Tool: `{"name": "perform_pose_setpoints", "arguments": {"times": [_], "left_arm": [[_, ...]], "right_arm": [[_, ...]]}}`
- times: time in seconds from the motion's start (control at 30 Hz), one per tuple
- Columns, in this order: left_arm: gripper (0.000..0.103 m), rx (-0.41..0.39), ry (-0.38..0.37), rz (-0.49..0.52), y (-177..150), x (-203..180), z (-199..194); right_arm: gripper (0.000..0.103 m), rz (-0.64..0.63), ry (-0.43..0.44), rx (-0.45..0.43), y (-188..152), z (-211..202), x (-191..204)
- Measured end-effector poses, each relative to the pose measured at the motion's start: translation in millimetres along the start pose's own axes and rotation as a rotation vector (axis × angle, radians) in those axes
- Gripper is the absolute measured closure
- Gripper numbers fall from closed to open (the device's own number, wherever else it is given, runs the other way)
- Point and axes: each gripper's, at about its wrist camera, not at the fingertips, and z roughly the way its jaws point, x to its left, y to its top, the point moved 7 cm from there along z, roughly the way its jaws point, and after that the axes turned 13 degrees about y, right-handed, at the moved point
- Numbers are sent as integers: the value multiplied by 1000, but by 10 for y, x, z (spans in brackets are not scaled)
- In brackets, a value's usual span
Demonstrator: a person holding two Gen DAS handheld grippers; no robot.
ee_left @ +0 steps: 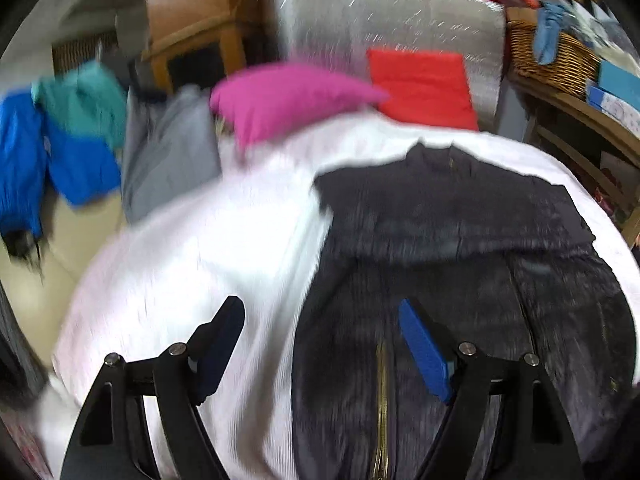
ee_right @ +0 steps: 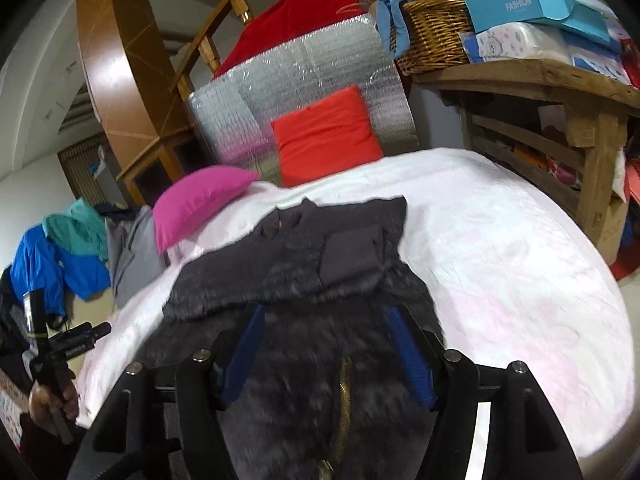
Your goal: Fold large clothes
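A dark grey fuzzy zip-front jacket [ee_right: 304, 280] lies spread on the white-sheeted bed [ee_right: 500, 248], collar toward a pink cushion [ee_right: 192, 204]. The left gripper [ee_left: 320, 344] and right gripper [ee_right: 324, 344] hover above it, jaws spread wide, holding nothing.

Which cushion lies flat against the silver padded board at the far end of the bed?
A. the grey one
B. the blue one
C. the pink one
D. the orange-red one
D: the orange-red cushion leans directly on the silver board, while the pink cushion lies to its left on the white bed cover, beyond the dark jacket.
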Motion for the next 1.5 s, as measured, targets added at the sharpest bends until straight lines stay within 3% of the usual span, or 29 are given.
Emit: {"name": "perform_pose_setpoints", "arguments": {"times": [0.27, 0.4, 0.7, 0.8, 0.97, 1.07, 1.13, 1.3, 1.4, 1.47, 1.5], "left_arm": [[23, 265, -27, -63, -683, 404, 11], [23, 402, -104, -77, -1030, 291, 22], [23, 657, -87, -102, -1609, 61, 318], [23, 726, -122, -133, -1759, 2, 362], [23, 736, -144, -149, -1821, -28, 321], [23, 753, -206, -137, -1935, -106, 226], [23, 791, -260, -142, -2055, -193, 180], [23, 782, -245, -109, -2163, -341, 187], [24, 736, -256, -115, -2113, -398, 142], [35, 700, -280, -129, -2071, -412, 83], [45, 696, -276, -129, -2032, -425, 76]], "right_arm": [[30, 46, -17, 109, -420, -308, -196], [30, 97, -32, 184, -654, -307, -291], [30, 239, -32, 309, -1131, -245, -469], [30, 307, -1, 343, -1294, -170, -505], [30, 341, 45, 441, -1579, -58, -450], [30, 330, 45, 512, -1765, 27, -431], [28, 334, 33, 516, -1810, 76, -443], [24, 354, 19, 500, -1893, 240, -472], [40, 343, 50, 475, -1873, 209, -416], [57, 327, 66, 464, -1828, 174, -339], [60, 310, 71, 465, -1813, 157, -295]]}}
